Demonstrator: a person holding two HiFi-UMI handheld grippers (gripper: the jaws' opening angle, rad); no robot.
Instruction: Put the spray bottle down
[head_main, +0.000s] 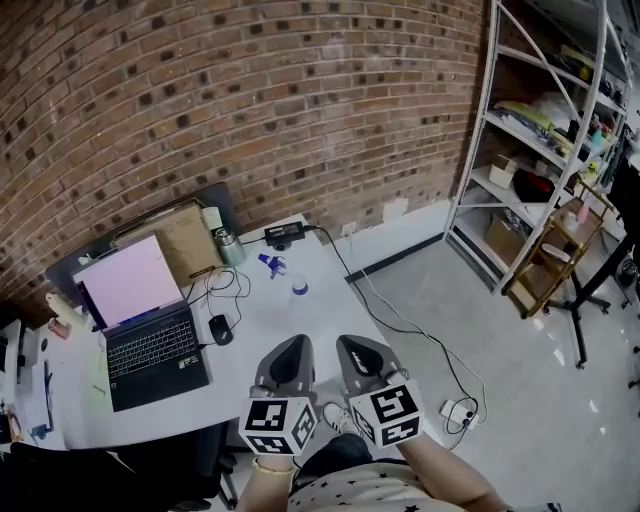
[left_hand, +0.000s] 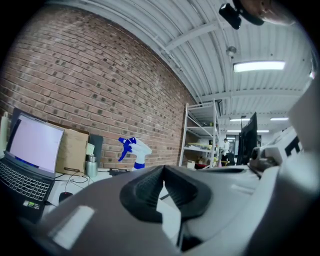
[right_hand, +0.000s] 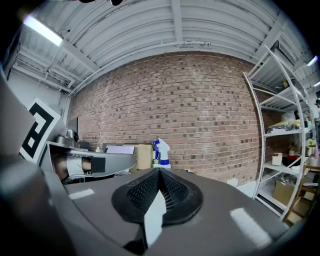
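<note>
The spray bottle (head_main: 297, 292) stands upright on the white table (head_main: 250, 350), free of both grippers. In the left gripper view the spray bottle (left_hand: 135, 152) shows its white head and blue trigger just above the jaws, some way off. In the right gripper view the spray bottle (right_hand: 160, 151) stands straight ahead, beyond the jaw tips. My left gripper (head_main: 290, 347) and right gripper (head_main: 352, 346) hang side by side over the table's near edge, short of the bottle. The left gripper (left_hand: 164, 168) is shut with nothing in it, and so is the right gripper (right_hand: 159, 170).
An open laptop (head_main: 140, 320) sits at the table's left with a mouse (head_main: 221, 329) beside it. A cardboard box (head_main: 185, 240), a metal flask (head_main: 229, 247) and a power adapter (head_main: 284, 233) stand at the back. Metal shelving (head_main: 545, 130) and a power strip (head_main: 460, 410) are at the right.
</note>
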